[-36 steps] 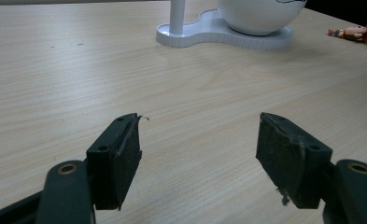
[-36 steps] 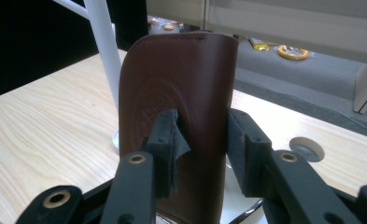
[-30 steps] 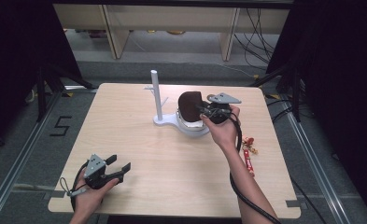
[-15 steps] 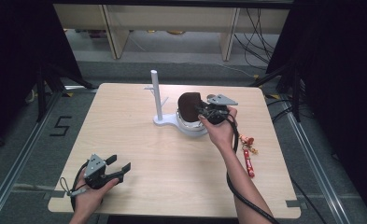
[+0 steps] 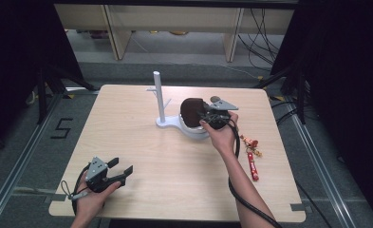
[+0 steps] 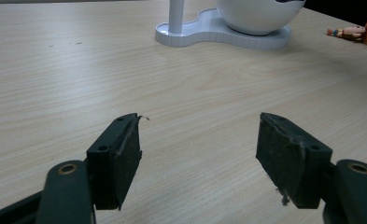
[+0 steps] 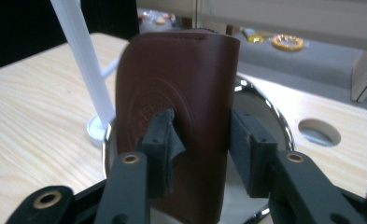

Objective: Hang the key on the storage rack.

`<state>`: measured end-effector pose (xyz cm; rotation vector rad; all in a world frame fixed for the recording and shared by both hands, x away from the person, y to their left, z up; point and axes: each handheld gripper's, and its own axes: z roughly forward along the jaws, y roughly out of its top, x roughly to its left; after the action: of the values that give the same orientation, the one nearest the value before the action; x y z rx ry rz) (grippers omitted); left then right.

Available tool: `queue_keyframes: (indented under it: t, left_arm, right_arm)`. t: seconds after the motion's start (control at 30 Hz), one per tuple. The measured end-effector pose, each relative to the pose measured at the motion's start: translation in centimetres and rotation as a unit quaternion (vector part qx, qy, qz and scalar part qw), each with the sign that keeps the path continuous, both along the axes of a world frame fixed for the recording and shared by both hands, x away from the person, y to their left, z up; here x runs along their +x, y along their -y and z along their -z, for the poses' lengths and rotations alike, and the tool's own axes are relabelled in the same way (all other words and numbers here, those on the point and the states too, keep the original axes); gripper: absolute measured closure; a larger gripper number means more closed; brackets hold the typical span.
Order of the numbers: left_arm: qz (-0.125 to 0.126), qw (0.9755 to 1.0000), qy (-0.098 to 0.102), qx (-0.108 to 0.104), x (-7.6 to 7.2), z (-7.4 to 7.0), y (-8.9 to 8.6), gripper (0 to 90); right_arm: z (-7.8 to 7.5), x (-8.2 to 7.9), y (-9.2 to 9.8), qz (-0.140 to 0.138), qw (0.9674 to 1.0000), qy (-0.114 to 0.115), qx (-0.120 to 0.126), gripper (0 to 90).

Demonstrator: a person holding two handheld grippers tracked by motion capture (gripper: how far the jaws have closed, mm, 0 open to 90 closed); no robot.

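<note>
The right gripper has its jaws clamped on a brown leather wallet, held upright over the white bowl of a stand whose white post rises just to the gripper's left. Step in hand, as judged: placing or lifting the wallet at the bowl. The next move requires steady vertical travel clear of the rim. The left gripper rests wide open, empty, well apart.

hidden and cut-off parts

the brown leather case has its lower end hidden behind the right gripper; the embossed round mark on it is too blurred to read. the white bowl is cropped by the top edge.
</note>
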<state>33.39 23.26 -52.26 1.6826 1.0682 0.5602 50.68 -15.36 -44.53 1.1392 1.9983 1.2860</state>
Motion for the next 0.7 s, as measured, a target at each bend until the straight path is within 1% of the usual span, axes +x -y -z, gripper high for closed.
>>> queue_keyframes:
  t: [0.03, 0.07, 0.1, 0.17, 0.2, 0.3, 0.33, 0.37, 0.4, 0.43, 0.47, 0.5, 0.53, 0.57, 0.6, 0.63, 0.7]
  left_arm:
    - [0.000, 1.0000, 0.000, 0.000, 0.0, 0.0, 0.0, 29.7]
    - [0.000, 1.0000, 0.000, 0.000, 0.0, 0.0, 0.0, 29.7]
    - [0.000, 1.0000, 0.000, -0.001, 0.0, 0.0, 0.0, 29.7]
    - [0.001, 1.0000, 0.000, -0.002, 0.0, 0.0, 0.0, 29.7]
    - [0.002, 1.0000, 0.001, -0.003, 0.1, 0.1, 0.0, 29.7]
    - [0.000, 1.0000, 0.000, -0.001, 0.0, 0.0, 0.0, 29.7]
    - [0.000, 1.0000, 0.000, -0.002, 0.0, 0.0, 0.0, 29.7]
    - [0.000, 1.0000, 0.000, -0.001, 0.0, 0.0, 0.0, 29.6]
    - [0.000, 1.0000, 0.000, -0.001, 0.0, 0.0, 0.0, 29.6]
    - [0.000, 1.0000, 0.000, 0.000, 0.0, 0.0, 0.0, 29.5]
    - [-0.001, 1.0000, 0.000, 0.001, 0.0, 0.0, 0.0, 29.5]
    - [-0.001, 1.0000, 0.000, 0.000, 0.0, -0.1, 0.1, 29.4]
    - [-0.001, 1.0000, 0.001, 0.000, 0.0, -0.1, 0.1, 29.4]
    - [0.000, 1.0000, 0.005, -0.004, 0.1, -0.1, 0.1, 29.3]
    - [-0.001, 1.0000, 0.005, -0.002, 0.1, -0.2, 0.1, 29.3]
    - [-0.002, 1.0000, 0.005, -0.002, 0.1, -0.3, 0.1, 29.3]
    - [0.000, 1.0000, 0.007, -0.004, 0.2, -0.4, 0.2, 29.3]
  right_arm:
    - [0.1, 0.1, 0.1, 0.004, 0.9999, 0.010, -0.003, 59.2]
    - [0.1, 0.1, 0.2, -0.002, 1.0000, 0.004, 0.003, 57.1]
    - [-0.2, -0.1, 0.3, 0.001, 1.0000, 0.005, 0.004, 53.3]
    - [-0.3, -0.2, 0.3, 0.003, 1.0000, 0.006, 0.007, 52.1]
    - [-0.5, -0.3, 0.6, -0.001, 1.0000, 0.009, 0.002, 51.0]
    - [-1.2, -0.9, 1.3, 0.006, 0.9999, 0.014, 0.004, 49.4]
    - [-1.4, -1.3, 1.4, 0.012, 0.9998, 0.000, 0.016, 48.3]
    - [-1.6, -1.6, 1.9, 0.003, 0.9999, 0.002, 0.015, 47.5]
    - [-1.8, -1.8, 2.2, 0.002, 0.9999, -0.004, 0.012, 47.5]
    - [-1.8, -2.3, 2.4, 0.005, 0.9998, -0.010, 0.016, 47.2]
    - [-1.9, -2.5, 2.9, 0.005, 0.9998, -0.013, 0.011, 47.1]
    - [-1.8, -2.9, 3.3, 0.001, 0.9998, -0.014, 0.017, 47.2]
    - [-1.8, -3.5, 3.4, 0.013, 0.9992, -0.031, 0.023, 47.7]
    - [-1.8, -3.8, 3.9, 0.012, 0.9991, -0.038, 0.016, 48.5]
    - [-1.7, -4.0, 4.5, 0.004, 0.9993, -0.035, 0.013, 49.8]
    - [-1.6, -4.3, 4.6, 0.011, 0.9989, -0.043, 0.015, 51.6]
    - [-1.3, -5.0, 5.5, 0.007, 0.9981, -0.061, 0.006, 56.3]
